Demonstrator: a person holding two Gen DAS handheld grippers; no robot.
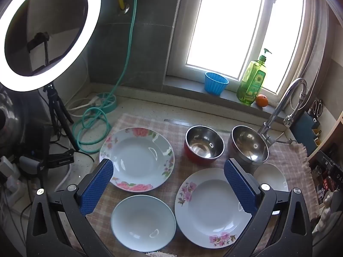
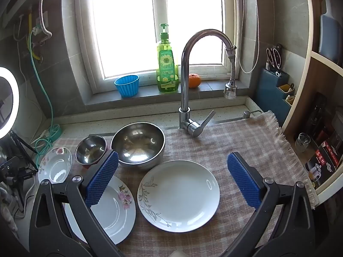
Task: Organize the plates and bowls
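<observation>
On a checked cloth [image 1: 178, 128] lie a large floral plate [image 1: 137, 159], a plain white plate [image 1: 143, 222], a pink-flowered plate [image 1: 211, 207] and a white plate with a grey vine pattern [image 2: 179, 194]. Behind stand a red-sided steel bowl [image 1: 204, 144] and a larger steel bowl [image 1: 249, 144]. My left gripper [image 1: 169, 184] is open and empty, above the plates. My right gripper [image 2: 173, 177] is open and empty, above the vine plate. The pink-flowered plate [image 2: 119, 209] lies partly under its left finger [image 2: 103, 178].
A faucet [image 2: 188, 70] rises behind the bowls. On the sill stand a blue cup [image 2: 127, 85], a green soap bottle [image 2: 167, 64] and an orange [image 2: 194, 80]. A ring light [image 1: 46, 32] on a tripod and a green hose [image 1: 94, 124] are at left. Shelves stand at right.
</observation>
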